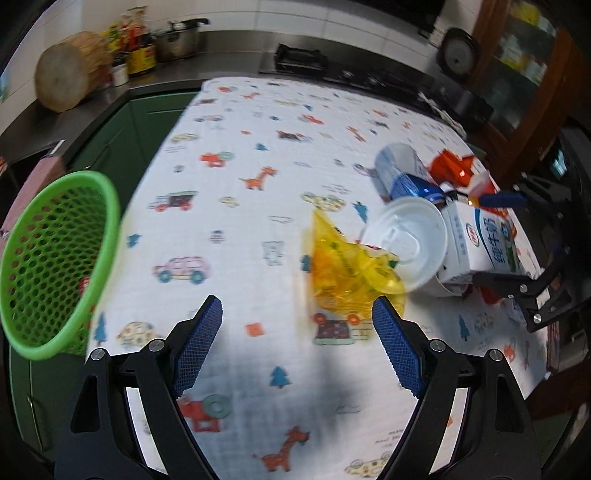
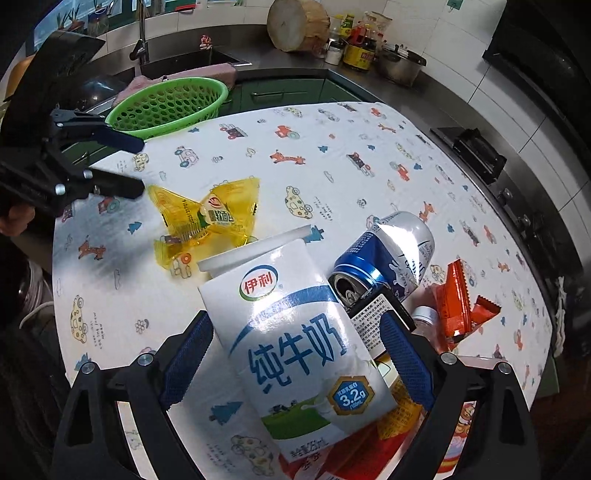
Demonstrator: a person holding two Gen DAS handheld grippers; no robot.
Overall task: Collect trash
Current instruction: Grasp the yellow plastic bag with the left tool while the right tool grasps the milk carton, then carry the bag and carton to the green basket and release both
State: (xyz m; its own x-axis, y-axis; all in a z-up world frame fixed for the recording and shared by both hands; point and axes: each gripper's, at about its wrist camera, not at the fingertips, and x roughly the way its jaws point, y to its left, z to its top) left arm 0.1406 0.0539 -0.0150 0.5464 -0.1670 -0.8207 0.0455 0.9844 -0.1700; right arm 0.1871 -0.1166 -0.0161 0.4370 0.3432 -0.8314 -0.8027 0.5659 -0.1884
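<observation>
A pile of trash lies on the patterned tablecloth (image 1: pixel 240 122): a yellow wrapper (image 1: pixel 347 273) (image 2: pixel 207 218), a white plastic cup (image 1: pixel 410 240), a white milk carton (image 2: pixel 295 339) (image 1: pixel 476 240), a blue-and-silver can (image 2: pixel 388 258) (image 1: pixel 406 173) and an orange wrapper (image 2: pixel 461 306) (image 1: pixel 454 166). My left gripper (image 1: pixel 297 354) is open and empty, just short of the yellow wrapper; it also shows in the right wrist view (image 2: pixel 136 166). My right gripper (image 2: pixel 295 365) is open with the milk carton between its fingers, not clamped. The green mesh basket (image 1: pixel 55 266) (image 2: pixel 170 99) stands at the table's edge.
A kitchen counter with a wooden chopping block (image 2: pixel 295 22), sauce bottles (image 2: pixel 354 40) and a metal pot (image 2: pixel 399 62) runs behind the table. A sink (image 2: pixel 184 59) with a pink cloth (image 2: pixel 207 72) is behind the basket. A gas hob (image 2: pixel 480 155) lies at the right.
</observation>
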